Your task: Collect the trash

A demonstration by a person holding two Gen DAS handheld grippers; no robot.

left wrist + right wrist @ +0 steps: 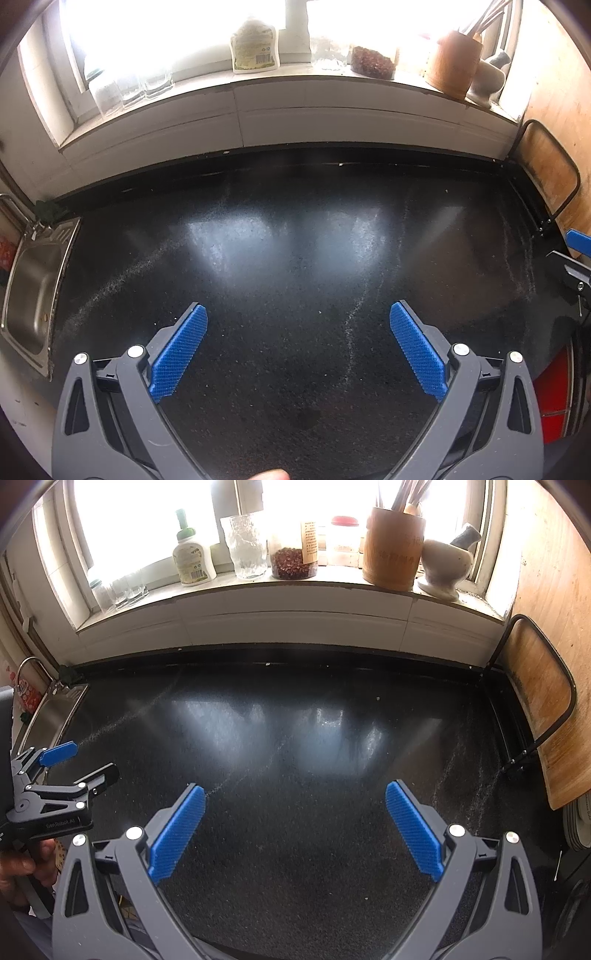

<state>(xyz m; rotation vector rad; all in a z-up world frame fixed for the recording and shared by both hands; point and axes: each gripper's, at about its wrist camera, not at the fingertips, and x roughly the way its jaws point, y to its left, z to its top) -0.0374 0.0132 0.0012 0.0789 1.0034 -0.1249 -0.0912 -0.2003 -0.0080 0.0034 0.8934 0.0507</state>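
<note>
My left gripper [298,312] is open and empty, held above a dark speckled countertop [295,240]. My right gripper [295,792] is open and empty above the same countertop [295,731]. The left gripper also shows at the left edge of the right wrist view [92,757], jaws apart. Part of the right gripper shows at the right edge of the left wrist view [576,254]. No piece of trash shows on the countertop, only pale dust streaks [122,273] and small crumbs [377,698].
A steel sink [33,291] lies at the left. The windowsill holds a bottle [192,559], a glass [245,546], a jar [293,563], a wooden utensil holder [391,546] and a mortar [445,566]. A wooden cutting board [535,698] leans at the right. A red object [554,398] sits low right.
</note>
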